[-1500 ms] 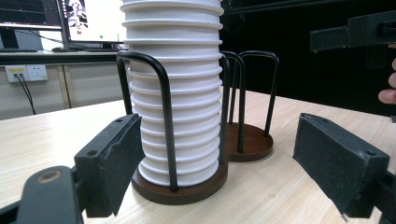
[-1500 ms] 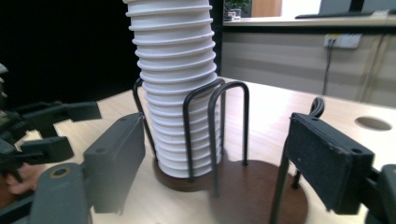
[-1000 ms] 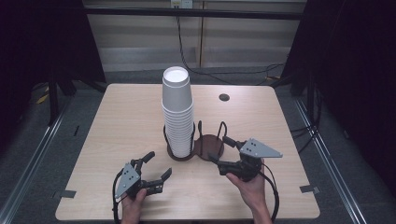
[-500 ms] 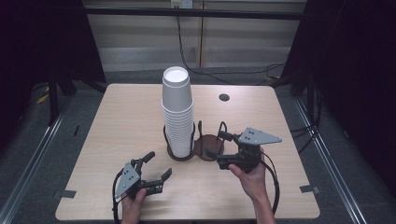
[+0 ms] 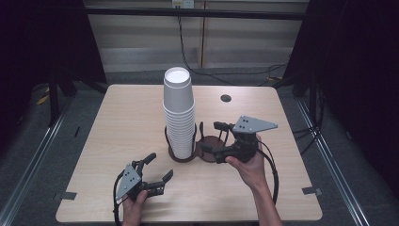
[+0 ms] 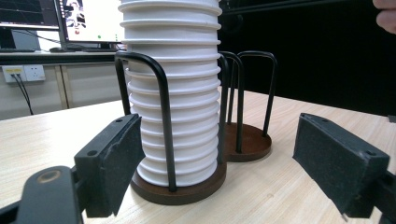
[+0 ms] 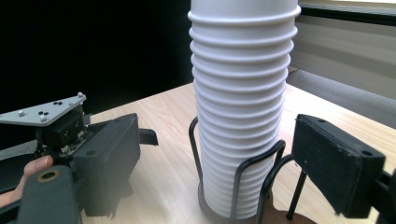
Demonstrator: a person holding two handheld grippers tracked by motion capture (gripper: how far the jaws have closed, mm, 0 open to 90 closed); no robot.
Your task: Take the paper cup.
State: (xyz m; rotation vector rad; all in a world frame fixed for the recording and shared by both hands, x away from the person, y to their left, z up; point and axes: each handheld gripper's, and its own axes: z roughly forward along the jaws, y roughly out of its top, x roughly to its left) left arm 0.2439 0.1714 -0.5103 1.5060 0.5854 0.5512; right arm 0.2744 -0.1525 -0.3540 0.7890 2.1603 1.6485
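A tall stack of white paper cups [image 5: 179, 113] stands upright in a dark round holder with black wire hoops [image 5: 181, 156] at the table's middle. An empty holder of the same kind [image 5: 212, 141] touches its right side. My right gripper [image 5: 211, 137] hovers open over the empty holder, jaws pointing left at the stack. In the right gripper view the cups [image 7: 243, 93] rise between and beyond its spread pads [image 7: 336, 163]. My left gripper [image 5: 160, 165] rests open near the front edge, aimed at the stack. Its view has the cups [image 6: 175, 93] and the empty holder [image 6: 247, 144] ahead of its jaws.
A small black round cap [image 5: 226, 98] sits in the table [image 5: 117, 117] top behind the holders. Cables trail from both grippers. Beyond the table in the left gripper view are monitors [image 6: 88, 18] and a wall socket [image 6: 14, 72]. Bare wood lies left and right.
My right gripper has risen and shifted a little toward the back, above the empty holder. The left gripper and the cups have stayed where they were.
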